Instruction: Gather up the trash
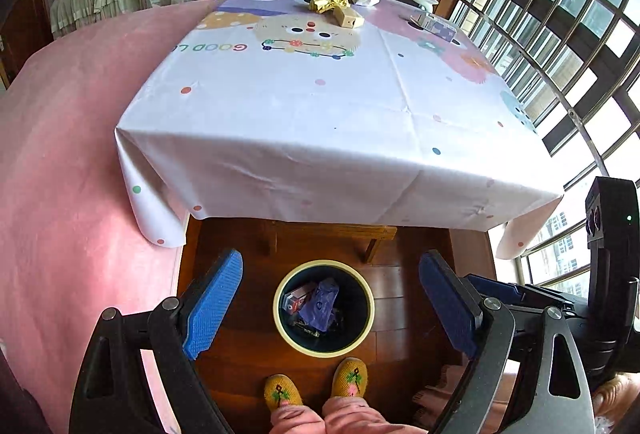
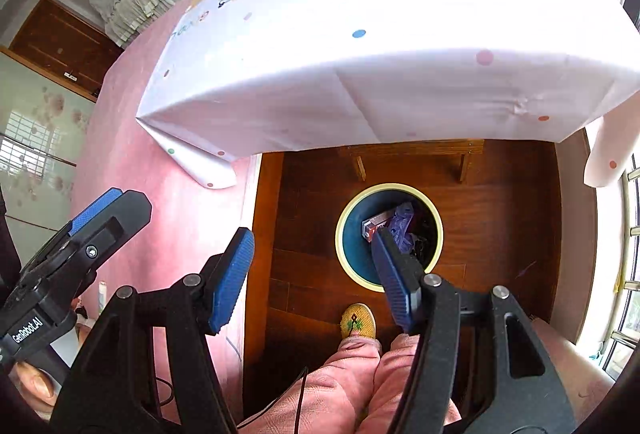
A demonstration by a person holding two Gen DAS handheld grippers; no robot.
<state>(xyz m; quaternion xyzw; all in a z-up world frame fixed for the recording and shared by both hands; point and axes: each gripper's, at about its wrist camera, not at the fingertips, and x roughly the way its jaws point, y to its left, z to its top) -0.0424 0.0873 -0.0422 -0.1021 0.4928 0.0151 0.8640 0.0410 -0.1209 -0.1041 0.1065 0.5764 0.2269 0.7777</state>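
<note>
Trash (image 1: 333, 2) sits at the table's (image 1: 304, 137) far end, well apart from the bin (image 1: 324, 308) beneath both wide-open, empty grippers, left (image 1: 331, 308) and right (image 2: 316, 276); next, I judge, comes reaching across.

Both grippers (image 1: 330, 298) (image 2: 316, 274) are black frames with ribbed blue pads (image 1: 214, 304) and silver screws, one marked "GenRobot.AI". Person's in pink trousers (image 2: 352, 378) and yellow embroidered slippers (image 1: 282, 392).

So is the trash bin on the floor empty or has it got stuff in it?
Not empty: the bin stands upright, holding a purple wrapper and a small carton.
</note>
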